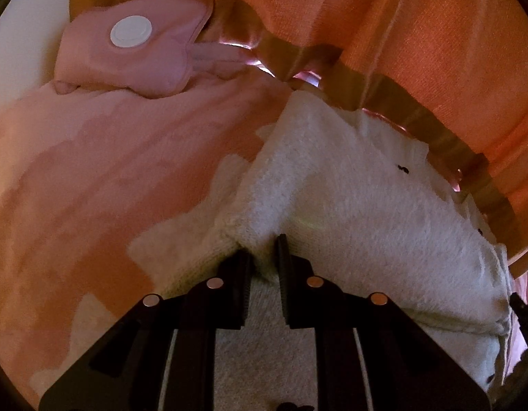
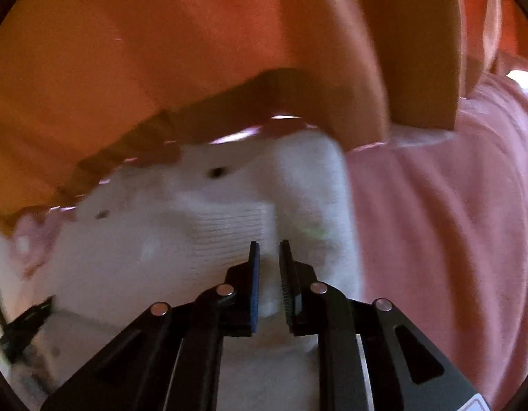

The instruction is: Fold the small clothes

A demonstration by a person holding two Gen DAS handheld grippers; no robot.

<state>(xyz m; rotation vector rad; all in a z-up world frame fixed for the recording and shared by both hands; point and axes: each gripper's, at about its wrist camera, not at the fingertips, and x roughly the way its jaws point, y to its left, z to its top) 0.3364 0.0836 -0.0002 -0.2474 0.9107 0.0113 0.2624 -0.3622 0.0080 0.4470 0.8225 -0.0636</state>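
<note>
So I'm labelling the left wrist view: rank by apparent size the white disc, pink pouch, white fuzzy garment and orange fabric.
1. Orange fabric and white fuzzy garment: similar, nearness distorts.
2. Pink pouch.
3. White disc.

No readable text, label, brand, number or sign is showing in either wrist view; the white round patch (image 1: 131,31) on the pink fabric piece (image 1: 140,54) is appearing blank, any marking on it too faint to read

Your left gripper (image 1: 265,251) pinches the white fuzzy garment (image 1: 332,198), with a pink pouch (image 1: 137,58) lying beyond.
</note>
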